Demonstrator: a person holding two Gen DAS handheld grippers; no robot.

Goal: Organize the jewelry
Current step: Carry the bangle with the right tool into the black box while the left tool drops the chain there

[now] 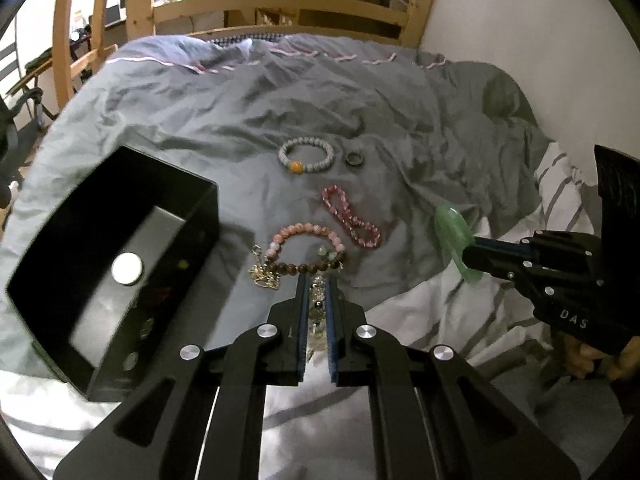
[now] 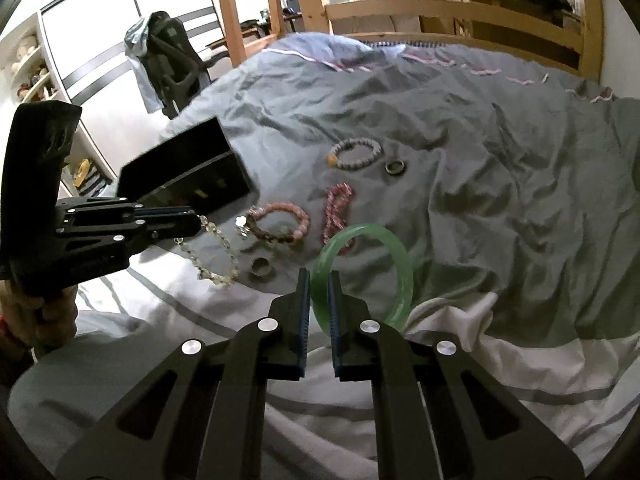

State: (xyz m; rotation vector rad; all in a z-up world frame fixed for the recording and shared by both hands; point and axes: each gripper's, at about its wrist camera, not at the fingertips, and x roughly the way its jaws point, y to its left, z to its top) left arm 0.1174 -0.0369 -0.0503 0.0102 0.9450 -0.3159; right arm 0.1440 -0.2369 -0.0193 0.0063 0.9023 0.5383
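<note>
Left hand-held gripper (image 1: 317,280): its two fingers are close together and pinch a clear bead bracelet (image 2: 216,256); the bracelet hangs from the tips in the right wrist view
Right hand-held gripper (image 2: 319,276): its fingers are narrow and squeeze the rim of a green bangle (image 2: 364,276); the bangle stands up past the tips, lifted off the bed
Brown bead bracelet (image 1: 308,267): lies on the bed just past the left gripper's tips; it touches a light pink bead bracelet (image 1: 308,236)
Gold chain (image 1: 264,272): a small heap just left of the left gripper's tips, beside the brown beads
Dark pink bead bracelet (image 1: 350,216): farther ahead and a bit to the right of the left gripper; it lies long and thin
Grey bead bracelet (image 1: 306,156): far ahead of the left gripper; it has one orange bead; a dark ring (image 1: 354,158) lies just to its right
Second ring (image 2: 262,269): on the bed under the left gripper, near the hanging clear beads
Black box (image 1: 116,264): open on top, to the left of the left gripper; a round white thing shows inside it
Bed (image 1: 200,120): a wrinkled grey cover holds all the jewelry; a white striped sheet lies near both grippers
Wooden bed frame (image 1: 280,4): far behind the bed
</note>
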